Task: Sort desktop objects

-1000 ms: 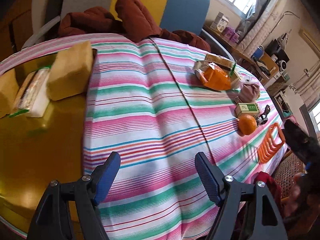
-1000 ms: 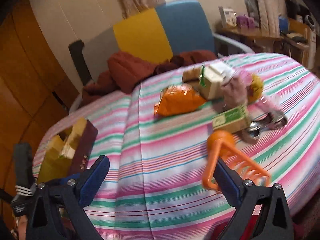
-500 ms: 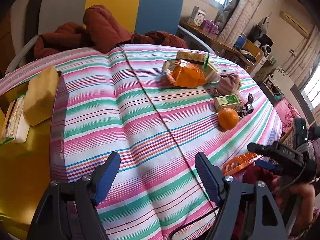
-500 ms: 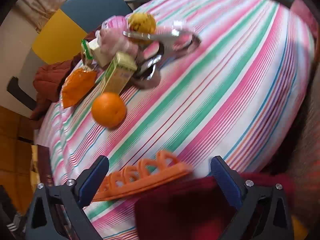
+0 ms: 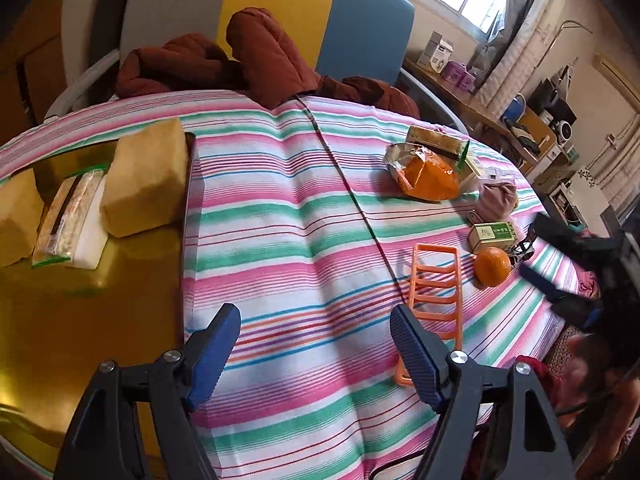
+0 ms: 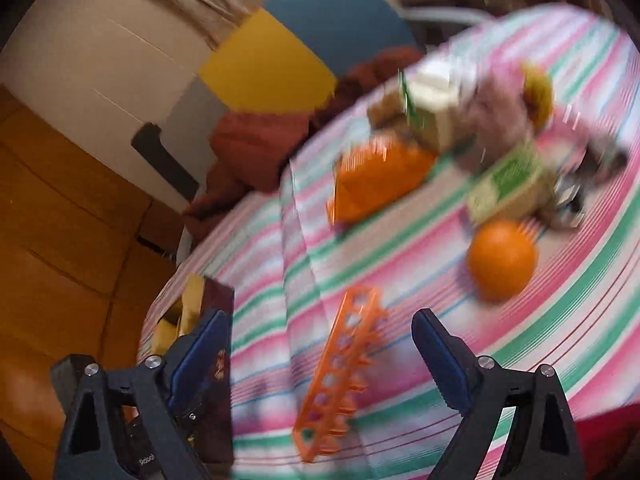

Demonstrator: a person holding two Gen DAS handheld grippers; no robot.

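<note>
An orange plastic rack [image 5: 436,292] lies flat on the striped tablecloth [image 5: 288,208]; in the blurred right wrist view the rack [image 6: 340,384] lies between my open fingers. An orange fruit [image 5: 493,266] sits beside a green box [image 5: 491,234], also in the right wrist view [image 6: 502,264]. An orange snack bag [image 5: 430,176] and a pink cloth [image 5: 498,200] lie farther back. My left gripper [image 5: 316,352] is open and empty above the cloth. My right gripper [image 6: 320,348] is open and empty; it also shows at the right edge of the left wrist view [image 5: 568,264].
A yellow tray [image 5: 80,300] at the left holds two tan sponges [image 5: 146,184] and a packet [image 5: 68,216]. A chair with a brown-red jacket [image 5: 240,64] stands behind the table. A side counter with boxes [image 5: 452,64] runs along the window.
The orange rack moved from the table's right edge to lie flat on the cloth between the grippers. The right gripper swung up towards the table; its view is blurred.
</note>
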